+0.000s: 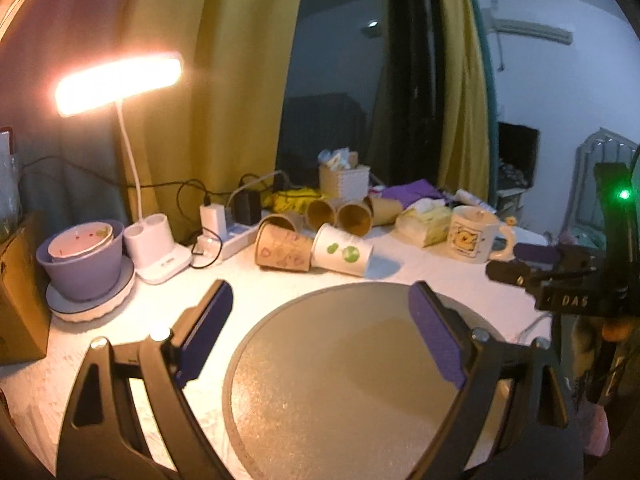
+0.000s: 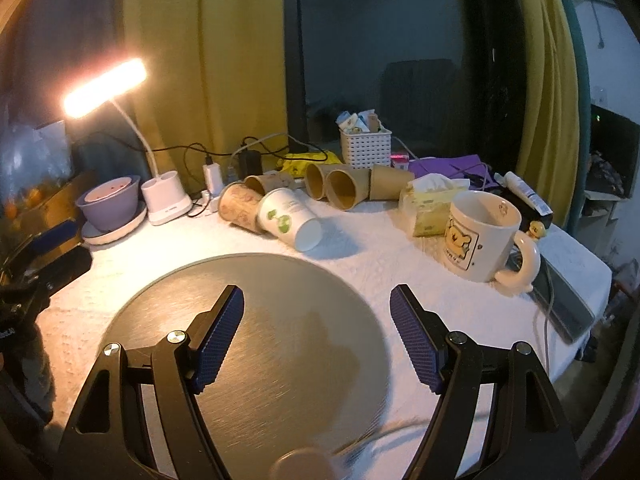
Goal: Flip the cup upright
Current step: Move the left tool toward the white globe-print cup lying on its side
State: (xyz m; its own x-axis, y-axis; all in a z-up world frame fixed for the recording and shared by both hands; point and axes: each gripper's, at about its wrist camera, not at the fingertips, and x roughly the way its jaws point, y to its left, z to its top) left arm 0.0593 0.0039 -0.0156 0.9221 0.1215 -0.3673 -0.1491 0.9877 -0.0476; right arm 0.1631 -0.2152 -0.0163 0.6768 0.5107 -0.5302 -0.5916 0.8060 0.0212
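Both of my hands are empty. My left gripper [image 1: 320,334] has its fingers spread wide over the round grey mat [image 1: 360,380], and my right gripper [image 2: 316,336] is likewise wide apart over the same mat, with nothing between the pads [image 2: 218,336].

The cup to be righted is, I judge, the white paper cup [image 2: 289,218] printed with green spots. It lies on its side on the counter [image 2: 400,280], at about 12 o'clock from my right gripper, beyond the far edge of the mat. Its closed base points toward me and to the right. It touches a brown printed cup [image 2: 240,208], also tipped over, at its 10 o'clock. More brown cups [image 2: 340,188] lie on their sides behind them.

Handling, as a judgement: thin paper, very light, easily crushed and free to roll. A gentle pinch across the middle of the wall, with the fingers straddling it from above, should hold; a hard squeeze would dent it. The neighbour resting against it may shift when I lift.

An upright mug [image 2: 484,240] stands at 2 o'clock and needs no turning.

Hard to make out: the white cup's mouth faces away, so I cannot tell whether it is empty. The desk lamp [image 2: 105,88] glares over the left side. A blurred round shape at the bottom edge of the right view is unidentifiable.
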